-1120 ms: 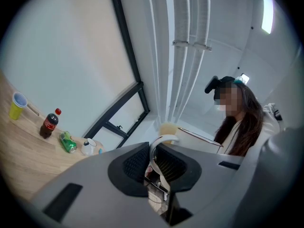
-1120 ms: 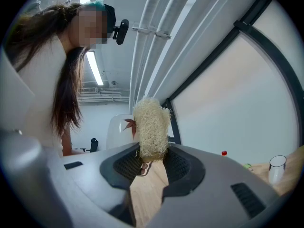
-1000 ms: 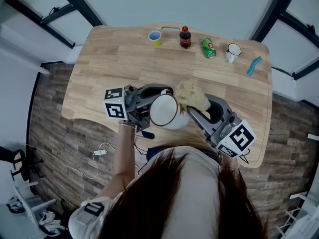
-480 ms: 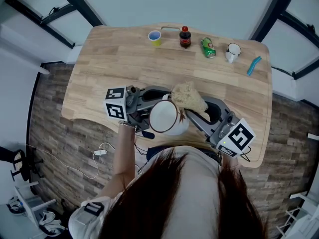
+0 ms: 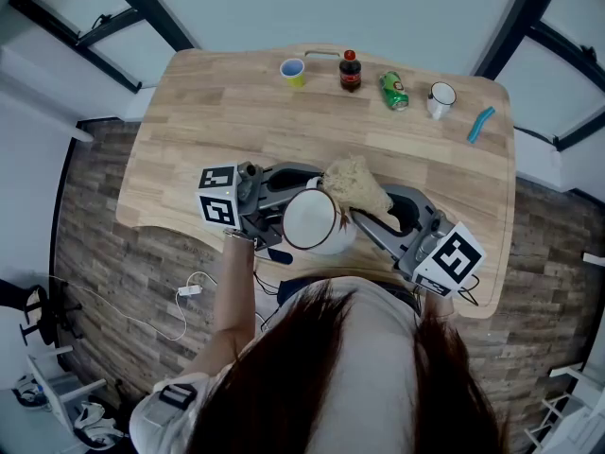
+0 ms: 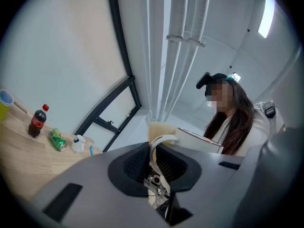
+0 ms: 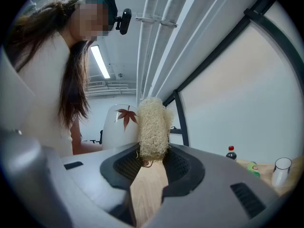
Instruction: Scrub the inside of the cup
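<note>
Looking down from the head view, we lose the middle of the near edge of the table [image 5: 217, 112] under the person's hair [image 5: 359, 367], and the jaws of both grippers are partly covered by what they carry. We cannot tell whether the scrubber [image 5: 354, 185] touches the cup [image 5: 310, 223]. Its fibrous head overlaps the far right part of the rim, not the open mouth.

The left gripper view shows little of the cup. Only the curved white handle between the pads and a slice of the body are visible, and the rest is cut off by the gripper's own housing.

The left gripper [image 5: 284, 214] is clamped on that handle and holds the cup over the near edge of the table, mouth turned up toward the head camera. The right gripper [image 5: 369, 223] is closed on the scrubber's flat wooden handle. The cup sits between the two grippers, the left one at its left side and the right one at its right.

In the right gripper view a red leaf shows on the cup wall just behind the scrubber.

Along the far edge stand a yellow tumbler [image 5: 294, 70], a cola bottle [image 5: 351, 70], a green can [image 5: 394, 91], a white mug [image 5: 441, 97] and a blue object [image 5: 481, 124] too small to name.
</note>
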`<state>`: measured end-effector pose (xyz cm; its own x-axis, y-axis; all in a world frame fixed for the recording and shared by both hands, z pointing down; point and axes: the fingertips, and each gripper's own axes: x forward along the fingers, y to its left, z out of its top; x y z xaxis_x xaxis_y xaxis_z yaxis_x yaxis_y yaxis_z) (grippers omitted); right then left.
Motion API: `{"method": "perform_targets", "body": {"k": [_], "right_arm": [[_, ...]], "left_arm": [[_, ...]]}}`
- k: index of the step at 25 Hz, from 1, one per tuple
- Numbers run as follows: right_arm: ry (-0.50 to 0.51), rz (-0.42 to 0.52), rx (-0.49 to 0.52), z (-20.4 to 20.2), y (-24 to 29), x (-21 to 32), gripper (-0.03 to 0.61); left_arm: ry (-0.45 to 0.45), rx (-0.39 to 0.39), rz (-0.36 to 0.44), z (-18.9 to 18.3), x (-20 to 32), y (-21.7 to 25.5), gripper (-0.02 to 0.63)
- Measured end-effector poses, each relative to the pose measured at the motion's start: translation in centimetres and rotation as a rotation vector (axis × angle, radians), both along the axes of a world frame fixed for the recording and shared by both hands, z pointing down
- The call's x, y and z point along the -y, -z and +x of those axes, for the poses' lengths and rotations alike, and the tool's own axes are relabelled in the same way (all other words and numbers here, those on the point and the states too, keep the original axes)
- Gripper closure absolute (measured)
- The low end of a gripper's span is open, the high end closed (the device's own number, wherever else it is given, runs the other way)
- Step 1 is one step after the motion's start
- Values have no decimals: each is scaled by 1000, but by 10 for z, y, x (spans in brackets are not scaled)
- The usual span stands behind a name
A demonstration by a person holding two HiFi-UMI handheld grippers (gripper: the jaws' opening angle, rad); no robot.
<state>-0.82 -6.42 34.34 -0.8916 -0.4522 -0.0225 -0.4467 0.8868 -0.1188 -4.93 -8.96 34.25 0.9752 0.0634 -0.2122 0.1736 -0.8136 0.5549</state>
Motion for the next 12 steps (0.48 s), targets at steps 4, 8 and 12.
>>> {"method": "perform_targets", "body": {"k": [4, 8, 12], "right_arm": [[-5, 2, -6, 0, 0, 2, 440], [-8, -1, -8, 1, 0, 2, 440], [-13, 0, -11, 2, 0, 2, 442]], "left_arm": [[19, -6, -3, -3, 5, 0, 561], [44, -13, -13, -5, 9, -1, 561], [60, -16, -16, -6, 11, -1, 561]]}}
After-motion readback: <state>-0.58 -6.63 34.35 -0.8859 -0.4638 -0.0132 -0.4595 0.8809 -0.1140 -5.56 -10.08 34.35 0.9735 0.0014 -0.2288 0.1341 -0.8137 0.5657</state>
